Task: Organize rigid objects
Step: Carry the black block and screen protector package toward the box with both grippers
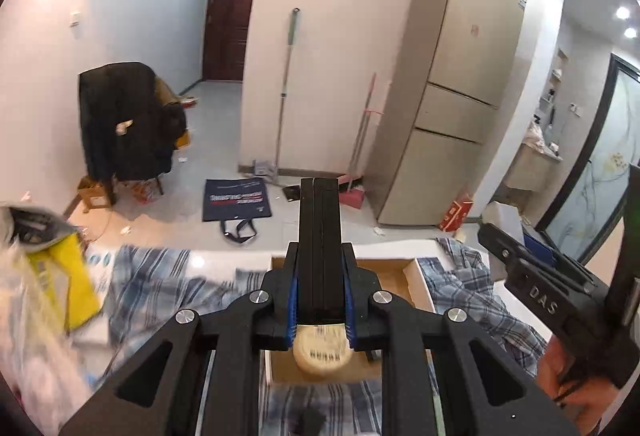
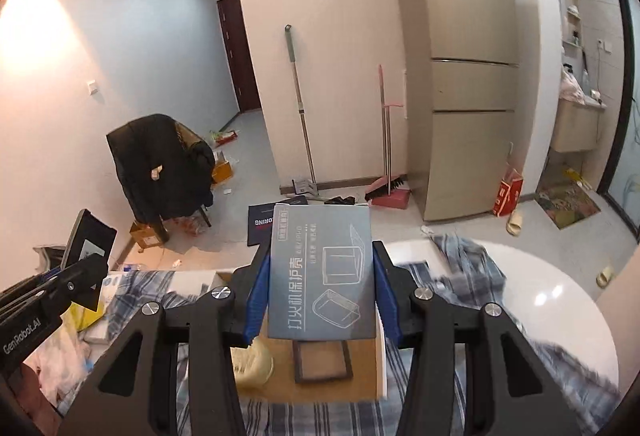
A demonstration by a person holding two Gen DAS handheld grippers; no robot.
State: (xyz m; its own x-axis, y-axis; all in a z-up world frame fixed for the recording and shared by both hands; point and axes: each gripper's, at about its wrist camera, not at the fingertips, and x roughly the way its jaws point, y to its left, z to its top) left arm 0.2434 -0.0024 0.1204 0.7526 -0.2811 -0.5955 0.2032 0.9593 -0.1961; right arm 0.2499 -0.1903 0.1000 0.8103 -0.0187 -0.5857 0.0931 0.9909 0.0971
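progress: mid-task | left gripper [image 1: 320, 256] clamped on thin black flat item [image 1: 320, 236], lifted over box | right gripper [image 2: 322, 276] clamped on grey carton [image 2: 322, 276], also above box | in cardboard box [image 2: 360, 376]: round cream disc [image 1: 322, 352], dark frame [image 2: 322, 362] | left: place both held items

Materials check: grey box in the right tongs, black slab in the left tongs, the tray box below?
Grey box: printed paperboard, matte to the eye; crisp folded edges, line drawings.
Black slab: hard, smooth, probably plastic or coated board; thin, straight seams, material uncertain.
Tray box: brown cardboard inside, with white walls.
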